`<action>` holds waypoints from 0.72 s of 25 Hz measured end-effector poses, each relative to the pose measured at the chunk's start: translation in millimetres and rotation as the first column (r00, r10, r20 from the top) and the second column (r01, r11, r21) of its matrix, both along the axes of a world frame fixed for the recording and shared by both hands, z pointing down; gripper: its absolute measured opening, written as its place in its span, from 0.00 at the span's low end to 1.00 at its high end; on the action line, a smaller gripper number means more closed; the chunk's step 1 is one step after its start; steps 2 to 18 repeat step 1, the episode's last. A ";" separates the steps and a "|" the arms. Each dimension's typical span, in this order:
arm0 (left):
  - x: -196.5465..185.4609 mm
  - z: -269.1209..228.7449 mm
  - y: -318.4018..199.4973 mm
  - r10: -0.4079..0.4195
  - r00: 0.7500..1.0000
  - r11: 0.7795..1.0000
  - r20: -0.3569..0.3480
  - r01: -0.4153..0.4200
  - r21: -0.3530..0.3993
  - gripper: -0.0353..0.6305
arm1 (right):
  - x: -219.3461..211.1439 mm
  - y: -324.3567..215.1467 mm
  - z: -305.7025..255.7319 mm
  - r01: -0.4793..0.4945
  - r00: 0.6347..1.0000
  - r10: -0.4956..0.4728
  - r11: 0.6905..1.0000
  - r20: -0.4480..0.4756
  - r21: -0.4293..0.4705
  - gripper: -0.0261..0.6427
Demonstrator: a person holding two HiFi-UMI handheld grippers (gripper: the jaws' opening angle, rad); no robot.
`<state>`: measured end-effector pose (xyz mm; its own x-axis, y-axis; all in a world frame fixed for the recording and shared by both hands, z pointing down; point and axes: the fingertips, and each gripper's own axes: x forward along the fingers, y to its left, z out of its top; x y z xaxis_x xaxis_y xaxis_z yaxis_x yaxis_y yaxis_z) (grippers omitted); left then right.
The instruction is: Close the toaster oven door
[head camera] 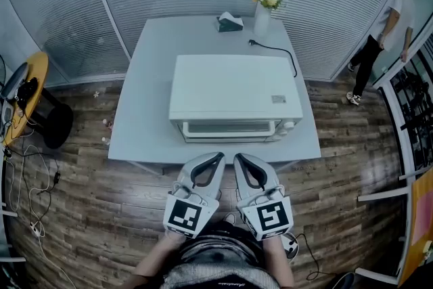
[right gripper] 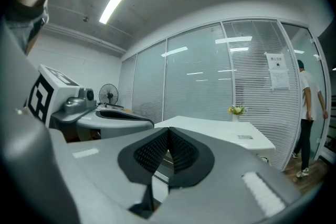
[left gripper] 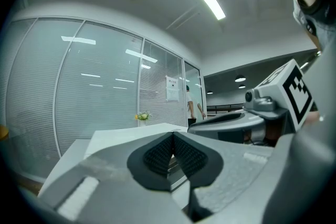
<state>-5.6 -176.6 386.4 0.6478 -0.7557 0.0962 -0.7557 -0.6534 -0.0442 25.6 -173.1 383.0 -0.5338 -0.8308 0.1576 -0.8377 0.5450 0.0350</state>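
Note:
A white toaster oven (head camera: 233, 88) stands in the middle of a pale grey table (head camera: 145, 78). Its glass door (head camera: 230, 127) faces me and lies flat against the front. My left gripper (head camera: 218, 158) and right gripper (head camera: 240, 158) hover side by side just off the table's near edge, below the door and touching nothing. Both are shut and empty, their ribbed pads pressed together. In the left gripper view the left gripper (left gripper: 173, 136) points over the oven's top (left gripper: 126, 136). The right gripper (right gripper: 168, 132) shows the same in its own view, with the oven (right gripper: 220, 131) beyond.
A vase of yellow flowers (head camera: 264, 10), a tissue box (head camera: 230, 22) and the oven's black power cord (head camera: 277, 51) sit at the back of the table. A person (head camera: 385, 30) stands at the far right. A yellow side table (head camera: 30, 95) and floor cables are at the left.

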 end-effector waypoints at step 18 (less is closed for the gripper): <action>-0.2 0.3 -0.2 -0.002 1.000 1.000 -0.005 0.002 -0.004 0.06 | -0.5 -0.2 0.4 0.001 1.000 -0.001 1.000 -0.001 -0.001 0.04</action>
